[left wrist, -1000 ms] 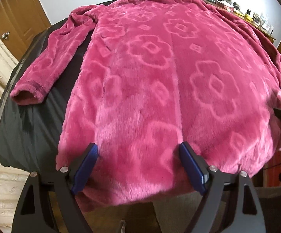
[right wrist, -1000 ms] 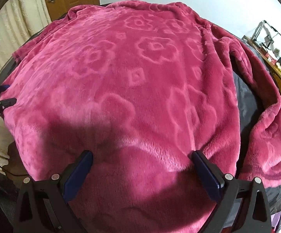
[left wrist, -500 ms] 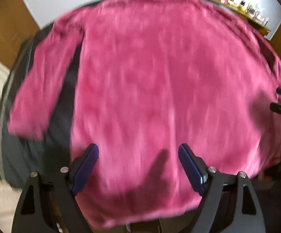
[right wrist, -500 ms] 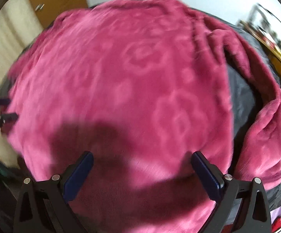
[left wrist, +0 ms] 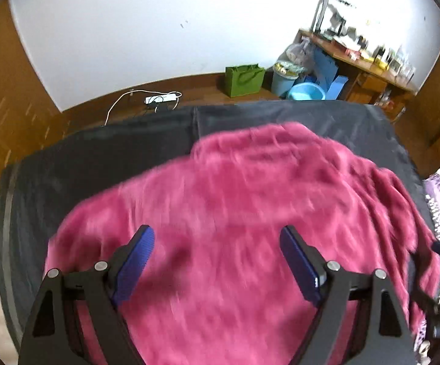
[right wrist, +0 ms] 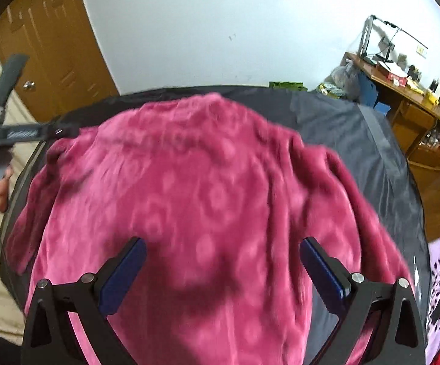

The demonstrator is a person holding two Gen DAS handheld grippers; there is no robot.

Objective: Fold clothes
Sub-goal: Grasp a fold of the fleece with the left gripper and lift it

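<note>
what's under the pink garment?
The pink garment lies on a dark cover, which shows bare around its far and side edges. Whatever is beneath the fabric's middle is covered. Both tools are open above it.

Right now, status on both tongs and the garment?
Left tongs open, right tongs open, both over pink fleece garment. Garment bunched on dark cover, blurred. Nothing in the way.

White wall [left wrist: 159, 30] running along the far side. Wooden door [right wrist: 46, 45] standing far left. Brown wood floor [left wrist: 195, 86] showing below the wall. Power strip [left wrist: 163, 98] lying on the floor. Green bag [left wrist: 244, 79], bin [left wrist: 282, 83] and blue basin [left wrist: 307, 92] sitting near a cluttered wooden desk [right wrist: 402, 91] far right.
</note>
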